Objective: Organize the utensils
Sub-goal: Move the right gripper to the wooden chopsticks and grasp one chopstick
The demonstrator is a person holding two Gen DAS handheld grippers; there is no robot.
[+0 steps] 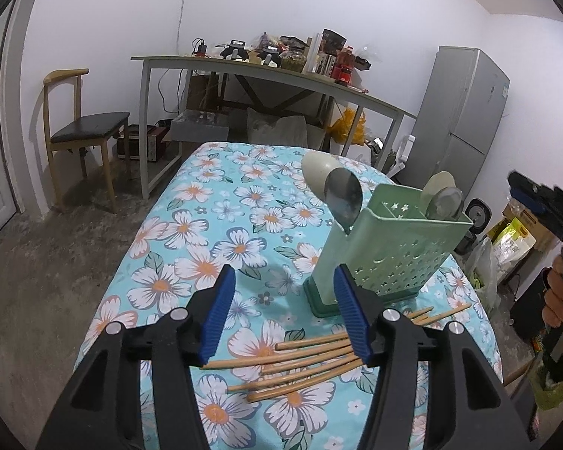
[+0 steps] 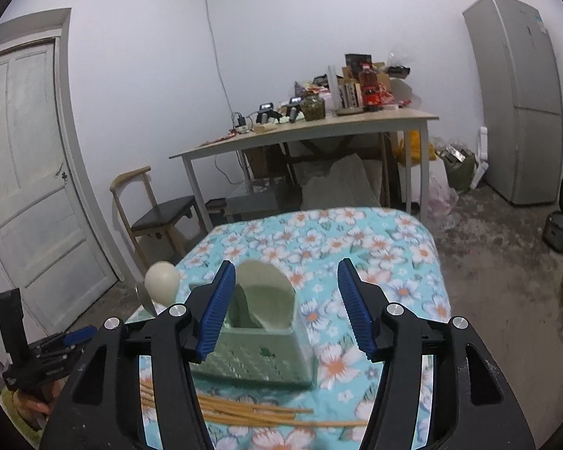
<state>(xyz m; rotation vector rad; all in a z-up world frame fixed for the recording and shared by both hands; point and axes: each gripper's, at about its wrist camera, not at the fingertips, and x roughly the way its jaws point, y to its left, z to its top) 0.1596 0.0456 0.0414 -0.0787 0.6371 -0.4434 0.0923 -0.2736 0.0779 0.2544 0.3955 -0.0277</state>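
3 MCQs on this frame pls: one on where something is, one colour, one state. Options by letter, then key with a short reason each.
1. Where do the chopsticks lie?
A. Standing in the holder
B. Loose on the tablecloth in front of the holder
C. On the chair

2. What colour is the utensil holder?
A. Red
B. Light green
C. Black

3. What is the state of the left tool?
A. Shut on a chopstick
B. Shut on a spoon
C. Open, holding nothing

Key:
1 B: the sticks are spread flat on the floral tablecloth, on the near side of the holder's base.
2 B: its perforated walls are pale green, on a darker green base.
3 C: its blue fingers stand wide apart, with only cloth and chopsticks showing in the gap below.
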